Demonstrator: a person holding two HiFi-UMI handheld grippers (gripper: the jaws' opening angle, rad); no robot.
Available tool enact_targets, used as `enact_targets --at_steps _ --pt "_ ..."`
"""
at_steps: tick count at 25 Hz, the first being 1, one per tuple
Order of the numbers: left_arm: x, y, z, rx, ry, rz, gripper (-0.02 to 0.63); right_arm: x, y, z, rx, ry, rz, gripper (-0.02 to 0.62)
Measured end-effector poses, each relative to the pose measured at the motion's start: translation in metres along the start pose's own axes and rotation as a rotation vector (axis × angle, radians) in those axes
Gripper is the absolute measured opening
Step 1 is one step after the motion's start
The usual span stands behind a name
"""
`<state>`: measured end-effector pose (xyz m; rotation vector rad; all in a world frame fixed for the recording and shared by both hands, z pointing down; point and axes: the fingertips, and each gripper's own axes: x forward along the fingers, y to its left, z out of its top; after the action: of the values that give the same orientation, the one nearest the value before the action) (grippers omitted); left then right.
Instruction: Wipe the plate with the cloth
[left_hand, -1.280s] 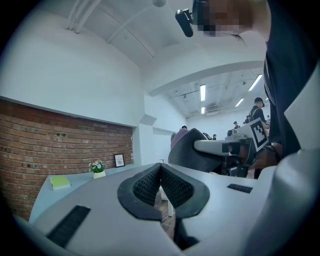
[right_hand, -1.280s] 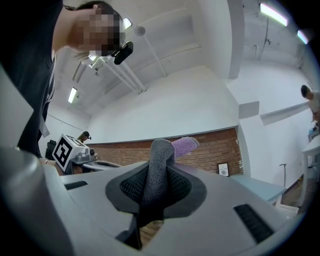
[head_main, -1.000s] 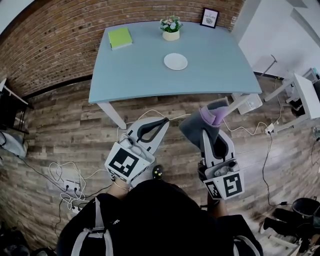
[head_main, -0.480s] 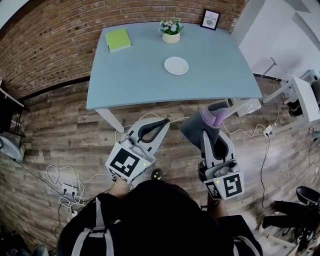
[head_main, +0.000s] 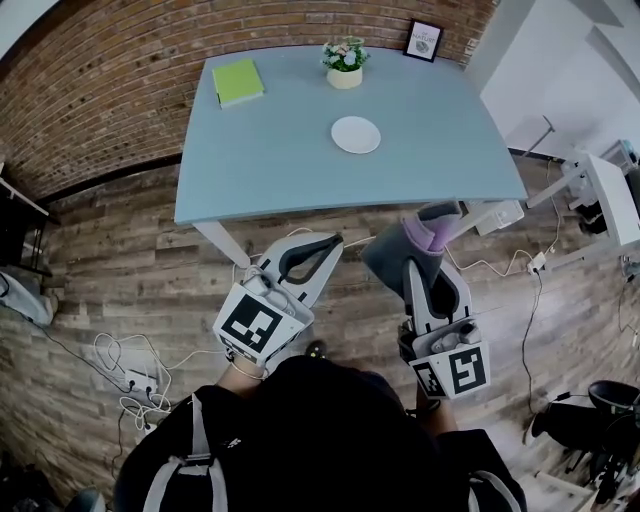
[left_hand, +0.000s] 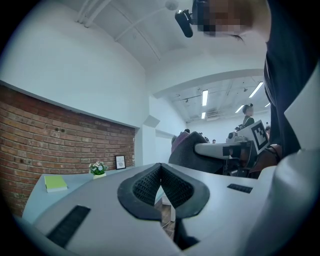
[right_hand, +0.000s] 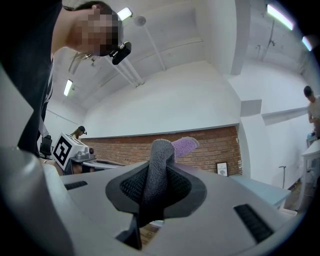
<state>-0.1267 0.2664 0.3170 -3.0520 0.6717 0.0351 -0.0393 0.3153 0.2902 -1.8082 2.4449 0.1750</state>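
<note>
Blue-grey table (head_main: 270, 160) with round white plate (head_main: 356, 134) well ahead, approach needed: carrying grey-purple cloth (head_main: 412, 240) clamped in right gripper (right_hand: 156, 176), left gripper (left_hand: 160, 174) closed empty.

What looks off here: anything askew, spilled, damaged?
Nothing stands out. The plate lies flat on the table, nothing spilled; pad, flowerpot and frame sit tidy along the far edge. The cloth is clamped in the right gripper. Only mess: loose cables on the floor.
</note>
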Motion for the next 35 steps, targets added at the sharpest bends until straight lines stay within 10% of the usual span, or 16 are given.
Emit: enact_targets --at_steps 35 --pt "0.118 0.066 0.001 0.017 0.009 0.102 0.006 0.101 -0.113 -0.006 0.031 -0.034 0.146 0.060"
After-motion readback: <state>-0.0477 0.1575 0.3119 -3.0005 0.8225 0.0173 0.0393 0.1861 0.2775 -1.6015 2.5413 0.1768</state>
